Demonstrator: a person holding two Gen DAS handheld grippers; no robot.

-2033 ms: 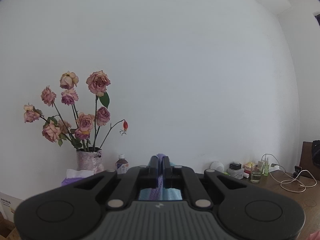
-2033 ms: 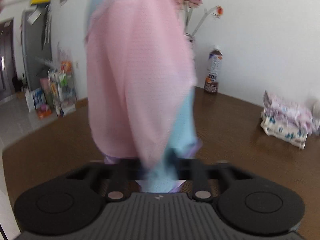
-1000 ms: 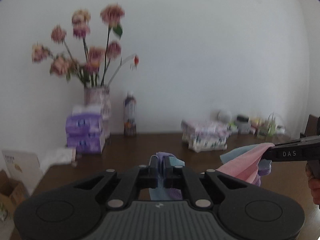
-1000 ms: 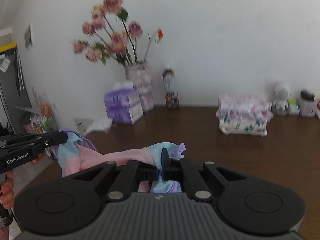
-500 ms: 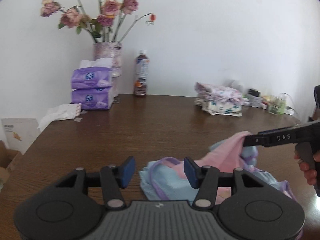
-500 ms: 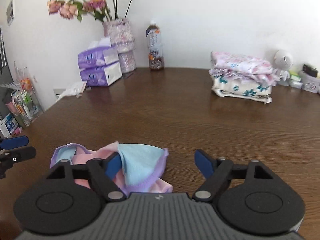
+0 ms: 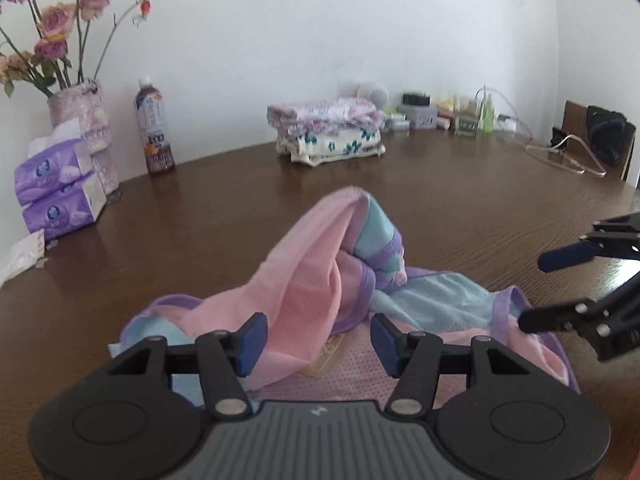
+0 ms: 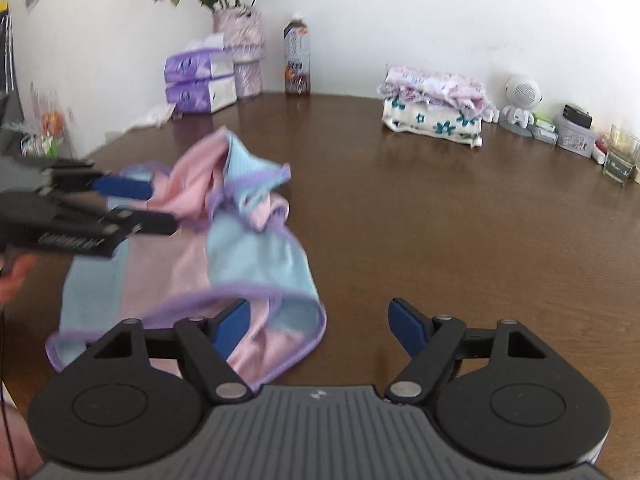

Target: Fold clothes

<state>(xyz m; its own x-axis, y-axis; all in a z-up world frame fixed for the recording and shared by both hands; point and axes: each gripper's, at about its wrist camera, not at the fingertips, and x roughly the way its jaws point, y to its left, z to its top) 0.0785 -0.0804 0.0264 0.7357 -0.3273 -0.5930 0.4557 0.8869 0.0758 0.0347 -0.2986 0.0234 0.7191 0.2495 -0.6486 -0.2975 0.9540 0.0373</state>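
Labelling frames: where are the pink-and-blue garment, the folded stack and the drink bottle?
pink-and-blue garment (image 7: 304, 276), left wrist view, raised pink fold.
folded stack (image 8: 434, 114), right wrist view, floral side.
drink bottle (image 7: 154, 136), left wrist view, label.

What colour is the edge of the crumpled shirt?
Purple trim on the pink-and-blue shirt, clearest in the right wrist view.

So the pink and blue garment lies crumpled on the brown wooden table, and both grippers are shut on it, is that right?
Not quite: both grippers are open. The left wrist view shows the left gripper empty above the pink and blue garment on the brown wooden table; the right gripper too.
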